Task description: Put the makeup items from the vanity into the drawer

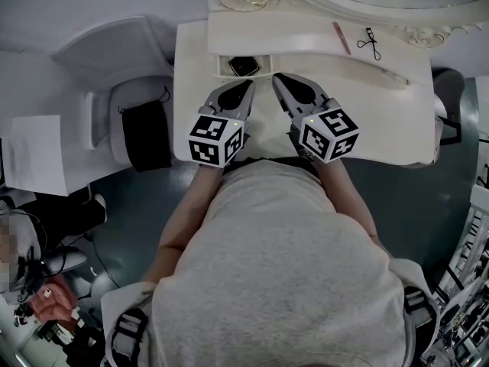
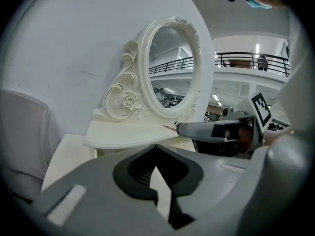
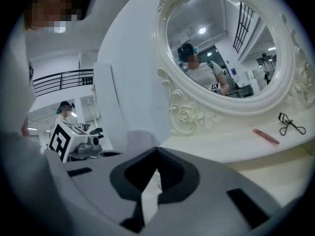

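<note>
On the white vanity's raised shelf [image 1: 306, 40] lie a pink stick [image 1: 341, 37] and a black eyelash curler [image 1: 370, 43]; both also show in the right gripper view, the pink stick [image 3: 266, 136] beside the curler [image 3: 290, 124]. Under the shelf a small drawer [image 1: 226, 66] stands open with a dark compact [image 1: 244, 66] inside. My left gripper [image 1: 248, 86] [image 2: 156, 146] is shut and empty just in front of the drawer. My right gripper [image 1: 277, 79] [image 3: 157, 149] is shut and empty beside it, to the right of the drawer.
An oval mirror [image 3: 221, 43] with an ornate white frame rises behind the shelf. A thin white stick [image 1: 393, 77] lies on the lower vanity top at right. A white chair [image 1: 141, 132] with black cloth on it stands left of the vanity.
</note>
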`<state>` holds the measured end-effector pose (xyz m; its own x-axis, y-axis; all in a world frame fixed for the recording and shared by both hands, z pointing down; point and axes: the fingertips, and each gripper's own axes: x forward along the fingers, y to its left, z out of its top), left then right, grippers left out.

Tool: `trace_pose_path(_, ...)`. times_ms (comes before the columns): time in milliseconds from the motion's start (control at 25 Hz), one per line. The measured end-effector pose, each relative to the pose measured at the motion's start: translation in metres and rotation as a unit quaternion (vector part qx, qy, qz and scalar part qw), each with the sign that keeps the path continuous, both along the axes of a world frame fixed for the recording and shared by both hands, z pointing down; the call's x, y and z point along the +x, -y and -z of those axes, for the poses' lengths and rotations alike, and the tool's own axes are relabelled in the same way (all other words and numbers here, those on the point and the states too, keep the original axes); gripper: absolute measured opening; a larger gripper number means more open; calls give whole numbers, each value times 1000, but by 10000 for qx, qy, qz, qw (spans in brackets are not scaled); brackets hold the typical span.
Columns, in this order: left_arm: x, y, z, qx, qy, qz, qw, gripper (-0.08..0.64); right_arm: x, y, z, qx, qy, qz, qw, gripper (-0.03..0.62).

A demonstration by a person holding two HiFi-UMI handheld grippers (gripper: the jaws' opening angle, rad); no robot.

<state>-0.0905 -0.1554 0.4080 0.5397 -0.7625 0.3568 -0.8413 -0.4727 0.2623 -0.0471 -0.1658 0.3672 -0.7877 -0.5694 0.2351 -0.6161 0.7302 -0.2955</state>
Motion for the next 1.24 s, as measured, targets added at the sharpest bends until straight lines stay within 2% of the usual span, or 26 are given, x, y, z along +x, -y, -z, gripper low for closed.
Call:
trace_pose_path(200,1,-1,0,54,104,-54,9999,9,0,0,3,89,27,-18,10000,8)
trace_pose_path(1240,-4,0,2,32,-85,82,9999,9,-4,-4,-1,70,-37,77,9999,8)
